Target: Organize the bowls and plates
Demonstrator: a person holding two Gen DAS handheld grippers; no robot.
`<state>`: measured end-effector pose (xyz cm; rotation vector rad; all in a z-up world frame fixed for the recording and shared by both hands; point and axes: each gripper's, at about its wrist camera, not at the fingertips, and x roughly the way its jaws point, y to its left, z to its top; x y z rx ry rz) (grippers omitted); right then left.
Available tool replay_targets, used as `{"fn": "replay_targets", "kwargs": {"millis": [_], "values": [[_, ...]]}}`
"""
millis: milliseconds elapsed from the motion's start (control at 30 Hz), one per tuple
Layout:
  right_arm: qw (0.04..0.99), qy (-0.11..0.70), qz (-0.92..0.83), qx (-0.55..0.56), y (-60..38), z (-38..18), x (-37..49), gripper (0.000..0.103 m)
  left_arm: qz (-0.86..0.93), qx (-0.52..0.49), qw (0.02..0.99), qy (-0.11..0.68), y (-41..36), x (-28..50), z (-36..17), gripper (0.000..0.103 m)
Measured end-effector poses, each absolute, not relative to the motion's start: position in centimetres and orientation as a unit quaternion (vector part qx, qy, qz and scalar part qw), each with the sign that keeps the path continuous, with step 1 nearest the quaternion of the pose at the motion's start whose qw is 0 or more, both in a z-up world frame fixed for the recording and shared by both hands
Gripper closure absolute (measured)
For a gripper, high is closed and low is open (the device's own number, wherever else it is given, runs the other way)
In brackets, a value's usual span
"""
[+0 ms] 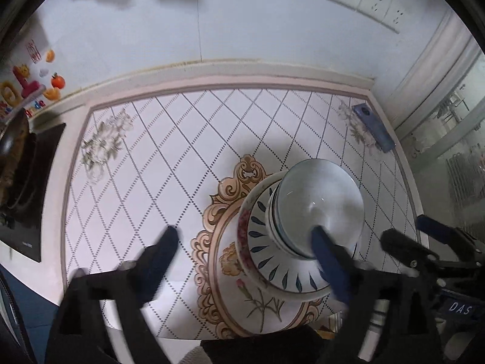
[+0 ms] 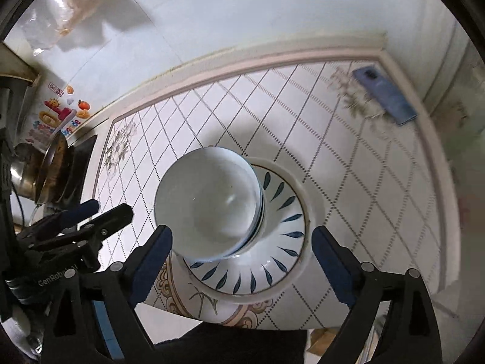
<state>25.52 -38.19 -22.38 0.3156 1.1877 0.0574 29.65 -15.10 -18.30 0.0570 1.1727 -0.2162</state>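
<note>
Pointing steeply down at the counter, the left gripper (image 1: 245, 236) has its black jaws with dark blue pads spread wide and nothing between them; the right gripper (image 2: 242, 236) stands equally wide and empty. Both sets of jaws are clear of the crockery. Below them sits a stack: glossy white bowls (image 2: 207, 203), round and deep, nested with thin blue rim lines showing at the side, rest in a shallow white plate (image 2: 272, 261) painted with a ring of dark blue leaf strokes. That plate sits on a wider plate (image 1: 233, 270) decorated with red and yellow flowers. In the left wrist view the stack lies under the left gripper's right-hand finger; in the right wrist view it sits between the two fingers, lower down. The countertop (image 1: 182, 139) is smooth, white, crossed by dotted diamond lines. Farther back lies a flat blue phone (image 2: 385, 97) near the corner, against a pale wall (image 1: 242, 24).
</note>
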Motion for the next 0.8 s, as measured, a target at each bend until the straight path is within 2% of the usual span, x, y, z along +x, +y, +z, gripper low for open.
{"fn": "replay_targets", "kwargs": {"millis": [367, 800], "values": [[0.860, 0.496, -0.005, 0.125, -37.6, -16.2, 19.2, 0.003, -0.089, 0.015, 0.871, 0.484, -14.1, 24.0, -13.2, 0.005], [0.905, 0.416, 0.003, 0.088, -36.8, -8.0, 8.4, 0.002, -0.035, 0.010, 0.913, 0.407, -13.4, 12.7, -6.3, 0.005]]}}
